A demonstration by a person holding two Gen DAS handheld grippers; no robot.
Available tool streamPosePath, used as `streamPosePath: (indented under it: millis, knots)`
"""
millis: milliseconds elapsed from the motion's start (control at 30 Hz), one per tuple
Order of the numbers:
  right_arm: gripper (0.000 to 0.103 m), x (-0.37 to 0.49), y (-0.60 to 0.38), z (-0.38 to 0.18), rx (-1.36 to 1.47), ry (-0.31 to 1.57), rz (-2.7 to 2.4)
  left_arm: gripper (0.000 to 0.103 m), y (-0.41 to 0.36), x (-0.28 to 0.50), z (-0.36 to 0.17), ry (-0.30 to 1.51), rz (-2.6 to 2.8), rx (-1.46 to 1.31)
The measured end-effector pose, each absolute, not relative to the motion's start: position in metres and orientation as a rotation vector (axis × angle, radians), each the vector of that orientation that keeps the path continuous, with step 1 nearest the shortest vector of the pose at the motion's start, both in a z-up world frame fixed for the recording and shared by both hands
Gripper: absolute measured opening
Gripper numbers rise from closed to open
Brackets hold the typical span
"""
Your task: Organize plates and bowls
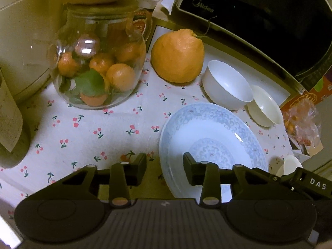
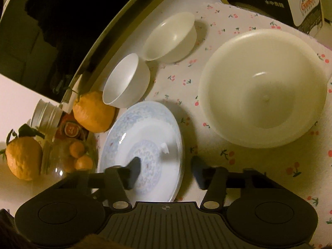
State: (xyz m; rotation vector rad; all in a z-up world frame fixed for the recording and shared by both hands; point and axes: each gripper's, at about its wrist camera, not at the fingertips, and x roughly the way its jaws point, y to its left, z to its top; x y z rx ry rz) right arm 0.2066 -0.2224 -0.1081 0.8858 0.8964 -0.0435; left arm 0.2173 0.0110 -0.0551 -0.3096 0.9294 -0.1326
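Straddling the blue-patterned plate point(image 1: 209, 143) rim, both grippers part-open, no grip visible.
Left gripper point(image 1: 165, 171) spans the rim at 9 o'clock, right gripper point(image 2: 166, 173) at 3 o'clock. Plate lies flat on the cherry-print counter point(image 1: 83, 132), face up. White bowl point(image 1: 227, 84) at its 12 o'clock, cream bowl point(image 1: 264, 105) beside it, large cream bowl point(image 2: 263, 87) at 2 o'clock.

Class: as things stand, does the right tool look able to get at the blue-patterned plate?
Probably yes. The right tool straddles the plate's near rim, one finger over it, one outside, nothing between; the big bowl sits clear.
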Motion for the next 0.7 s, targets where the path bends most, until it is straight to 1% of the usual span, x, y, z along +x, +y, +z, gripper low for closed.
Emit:
streamPosePath:
  millis: [67,133,200,267,333,433,500,700]
  knots:
    - [0.036,0.206,-0.224,-0.110,0.900,0.886,-0.051,0.030,0.013,0.218,-0.058,0.934,-0.136,-0.324]
    - [0.032,0.205,-0.225,-0.111,0.908,0.879,-0.057,0.023,0.015,0.217,-0.060,0.937,-0.140,-0.343]
    - [0.027,0.205,-0.227,-0.113,0.914,0.871,-0.060,0.020,0.018,0.217,-0.064,0.940,-0.145,-0.374]
    - [0.024,0.205,-0.229,-0.114,0.910,0.856,-0.057,0.018,0.021,0.218,-0.067,0.944,-0.151,-0.419]
    - [0.021,0.206,-0.230,-0.116,0.907,0.845,-0.046,0.013,0.026,0.218,-0.070,0.946,-0.162,-0.476]
    - [0.016,0.205,-0.231,-0.117,0.898,0.840,-0.037,0.010,0.030,0.216,-0.074,0.935,-0.172,-0.531]
    - [0.011,0.204,-0.231,-0.117,0.883,0.845,-0.035,0.009,0.030,0.213,-0.074,0.923,-0.175,-0.529]
    - [0.011,0.199,-0.226,-0.103,0.783,0.868,-0.008,0.009,0.024,0.208,-0.067,0.915,-0.179,-0.446]
